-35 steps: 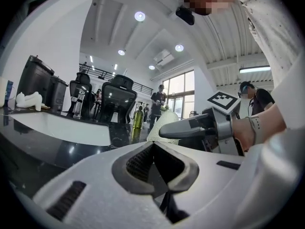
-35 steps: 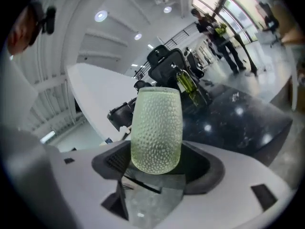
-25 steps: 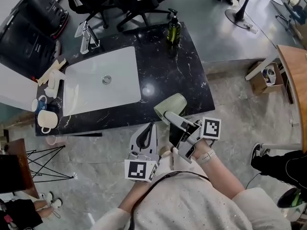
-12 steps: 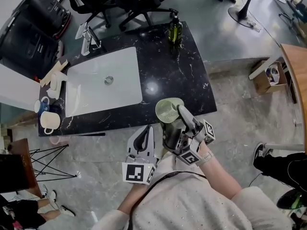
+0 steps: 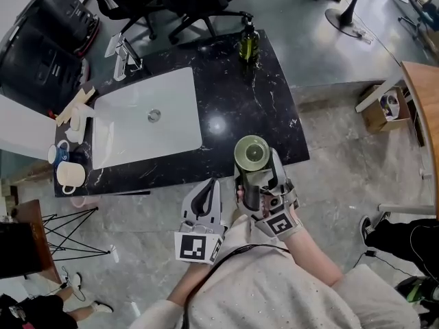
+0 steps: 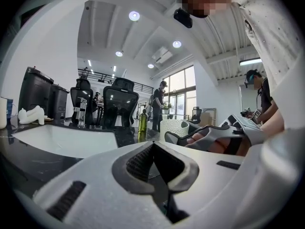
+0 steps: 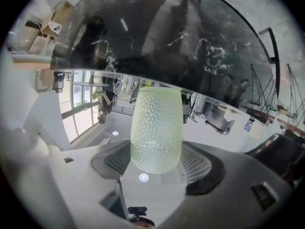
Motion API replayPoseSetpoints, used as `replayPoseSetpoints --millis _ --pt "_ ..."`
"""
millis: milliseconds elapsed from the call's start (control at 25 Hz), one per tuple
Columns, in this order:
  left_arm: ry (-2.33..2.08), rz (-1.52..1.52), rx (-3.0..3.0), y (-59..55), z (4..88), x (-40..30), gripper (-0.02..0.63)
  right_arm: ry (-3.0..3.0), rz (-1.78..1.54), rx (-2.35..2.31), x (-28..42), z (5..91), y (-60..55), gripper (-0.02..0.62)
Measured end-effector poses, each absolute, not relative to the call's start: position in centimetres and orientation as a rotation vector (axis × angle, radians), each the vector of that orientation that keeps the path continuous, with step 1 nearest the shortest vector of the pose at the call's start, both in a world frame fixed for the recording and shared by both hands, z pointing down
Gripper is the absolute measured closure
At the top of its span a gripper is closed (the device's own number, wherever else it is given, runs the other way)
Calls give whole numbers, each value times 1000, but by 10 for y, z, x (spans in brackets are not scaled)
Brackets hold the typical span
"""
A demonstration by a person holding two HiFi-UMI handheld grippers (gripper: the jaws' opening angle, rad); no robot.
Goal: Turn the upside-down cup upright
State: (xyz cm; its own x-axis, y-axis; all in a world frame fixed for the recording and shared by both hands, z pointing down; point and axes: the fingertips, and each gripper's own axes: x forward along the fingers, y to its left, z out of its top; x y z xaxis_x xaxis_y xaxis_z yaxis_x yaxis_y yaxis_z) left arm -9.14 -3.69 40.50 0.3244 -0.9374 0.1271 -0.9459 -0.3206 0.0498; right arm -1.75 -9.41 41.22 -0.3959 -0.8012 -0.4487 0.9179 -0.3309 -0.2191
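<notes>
Item: one pale green dimpled cup (image 5: 252,153), being held at the front edge of the black marble counter (image 5: 233,91), towards its right end. Its lower wall and base are being covered in the head view by the right gripper (image 5: 257,173), so it cannot be told whether the base is touching the stone. The cup is being shown with its round mouth turned up towards the head camera and its long axis close to vertical; in the left gripper view it is likewise being seen standing, rim uppermost. Grippers, two: the right one is being clamped on the cup, one ribbed pad on each side of its wall. The left gripper (image 6: 151,151) is being kept below the counter's edge, just beside the right one, with its jaws pressed together on nothing. Other entries: one white sink (image 5: 171,132) set in the counter; one green pump bottle (image 5: 248,43) at the far edge; one cream mug (image 5: 68,173) and one blue-and-white mug (image 5: 55,149) at the left end, both being shown too small for detail.
</notes>
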Motion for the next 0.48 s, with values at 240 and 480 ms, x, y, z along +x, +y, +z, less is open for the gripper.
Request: replayPoseSetpoints --millis 240,480 --pt "-1757 128 2466 -41 401 -93 601 484 -1857 355 -9 411 -98 267" --pt "-1761 146 2465 -43 396 -96 601 436 -1814 357 -1 416 -105 267"
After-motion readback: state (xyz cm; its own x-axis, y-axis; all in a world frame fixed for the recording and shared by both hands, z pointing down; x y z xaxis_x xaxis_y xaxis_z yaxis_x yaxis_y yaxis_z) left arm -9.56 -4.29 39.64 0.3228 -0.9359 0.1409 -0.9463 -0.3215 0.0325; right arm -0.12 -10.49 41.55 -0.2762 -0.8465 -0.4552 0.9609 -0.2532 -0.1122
